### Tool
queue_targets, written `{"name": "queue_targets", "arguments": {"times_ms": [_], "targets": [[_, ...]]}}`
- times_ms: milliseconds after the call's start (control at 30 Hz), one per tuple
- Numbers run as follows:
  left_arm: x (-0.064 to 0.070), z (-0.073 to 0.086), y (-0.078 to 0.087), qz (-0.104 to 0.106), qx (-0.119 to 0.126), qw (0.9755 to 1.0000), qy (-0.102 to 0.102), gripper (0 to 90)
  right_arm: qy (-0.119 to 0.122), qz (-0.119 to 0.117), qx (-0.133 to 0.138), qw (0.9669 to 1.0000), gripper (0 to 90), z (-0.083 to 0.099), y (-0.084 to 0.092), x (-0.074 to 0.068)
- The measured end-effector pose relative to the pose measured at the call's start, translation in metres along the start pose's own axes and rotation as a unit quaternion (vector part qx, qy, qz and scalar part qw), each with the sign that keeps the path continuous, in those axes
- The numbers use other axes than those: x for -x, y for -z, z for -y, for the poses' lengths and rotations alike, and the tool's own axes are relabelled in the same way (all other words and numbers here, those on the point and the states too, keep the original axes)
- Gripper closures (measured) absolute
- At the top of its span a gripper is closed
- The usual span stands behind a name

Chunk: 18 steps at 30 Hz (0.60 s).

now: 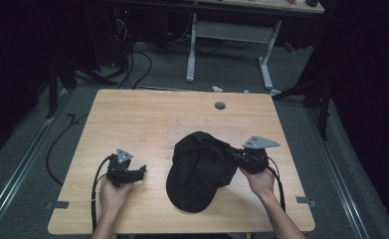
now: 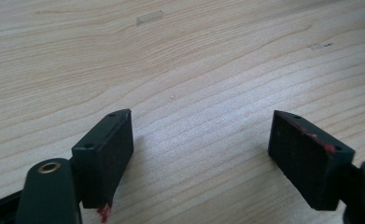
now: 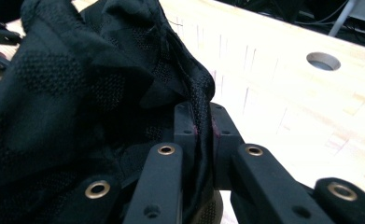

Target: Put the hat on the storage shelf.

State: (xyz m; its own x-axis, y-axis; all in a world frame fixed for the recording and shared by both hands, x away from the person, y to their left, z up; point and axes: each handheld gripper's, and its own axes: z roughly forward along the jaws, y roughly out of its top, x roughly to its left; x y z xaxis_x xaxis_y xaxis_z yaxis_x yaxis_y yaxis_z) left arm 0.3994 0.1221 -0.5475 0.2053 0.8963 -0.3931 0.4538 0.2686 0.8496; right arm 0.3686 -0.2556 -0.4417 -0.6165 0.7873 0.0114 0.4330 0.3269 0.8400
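Observation:
A black cap (image 1: 199, 169) lies on the wooden table (image 1: 147, 119), its brim toward the front edge. My right gripper (image 1: 238, 155) is shut on the cap's back edge, at the cap's right side; in the right gripper view the black mesh fabric (image 3: 68, 93) is pinched between the two pads (image 3: 202, 128) and bulges up and to the left. My left gripper (image 1: 138, 173) rests low over the table at the front left, apart from the cap. Its jaws stand wide open over bare wood, with nothing between the pads (image 2: 108, 149).
A round grey cable hole (image 1: 220, 105) sits near the table's far edge, also seen as a hole (image 3: 323, 60) beyond the cap. A white-legged desk (image 1: 232, 45) stands behind on the grey floor. Cables trail on the floor at the left.

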Motion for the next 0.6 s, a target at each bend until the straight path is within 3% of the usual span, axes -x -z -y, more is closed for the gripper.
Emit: {"name": "queue_targets", "arguments": {"times_ms": [233, 433, 600], "targets": [[0.004, -0.002, -0.001, -0.007, -0.005, 0.9999, 0.010, 22.6, 0.012, -0.012, 0.013, 0.9998, 84.3, -0.015, 0.008, 0.002], [0.013, -0.007, 0.005, 0.035, -0.004, 0.9989, 0.031, 22.2, 0.027, -0.032, 0.030, 0.9987, 84.2, -0.028, 0.014, 0.002], [0.025, -0.013, 0.012, 0.075, -0.002, 0.9966, 0.034, 20.9, 0.038, -0.041, 0.039, 0.9977, 84.3, -0.039, 0.018, 0.002]]}}
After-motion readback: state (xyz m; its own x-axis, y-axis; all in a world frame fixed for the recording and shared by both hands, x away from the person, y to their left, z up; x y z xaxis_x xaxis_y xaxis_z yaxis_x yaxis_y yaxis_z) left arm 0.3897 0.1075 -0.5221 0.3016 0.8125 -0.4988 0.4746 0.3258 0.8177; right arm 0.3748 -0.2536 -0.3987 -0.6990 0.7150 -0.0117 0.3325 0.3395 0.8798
